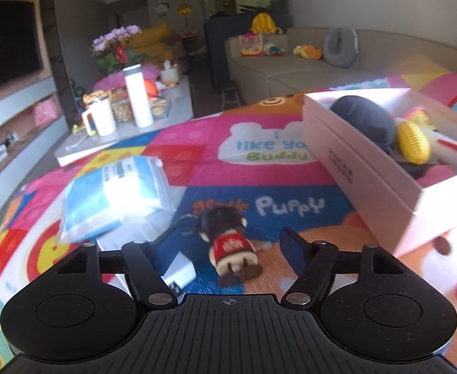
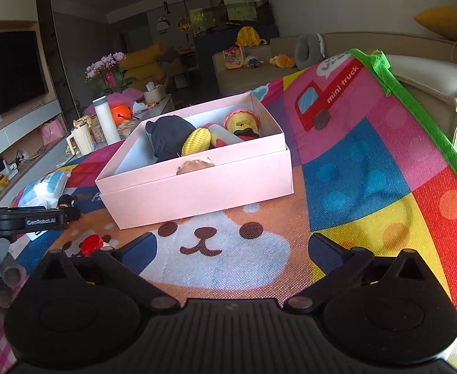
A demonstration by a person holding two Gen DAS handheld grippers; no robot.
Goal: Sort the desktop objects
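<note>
A small doll [image 1: 231, 243] with dark hair and a red shirt lies on the colourful play mat [image 1: 228, 168], between the fingers of my left gripper [image 1: 231, 246], which is open around it. A pink box [image 1: 368, 174] at the right holds a dark plush [image 1: 365, 118], a yellow toy corn [image 1: 414, 141] and other toys. In the right wrist view the box [image 2: 203, 187] stands ahead of my open, empty right gripper [image 2: 231, 249]. The doll [image 2: 67, 204] and the left gripper [image 2: 22, 221] show at the left edge. A red cap [image 2: 91, 243] lies near my left finger.
A blue and white plastic packet [image 1: 116, 193] and a white block [image 1: 181, 269] lie left of the doll. A low table [image 1: 119, 131] with a white bottle and a mug stands beyond the mat. A sofa [image 1: 322, 68] is at the back right.
</note>
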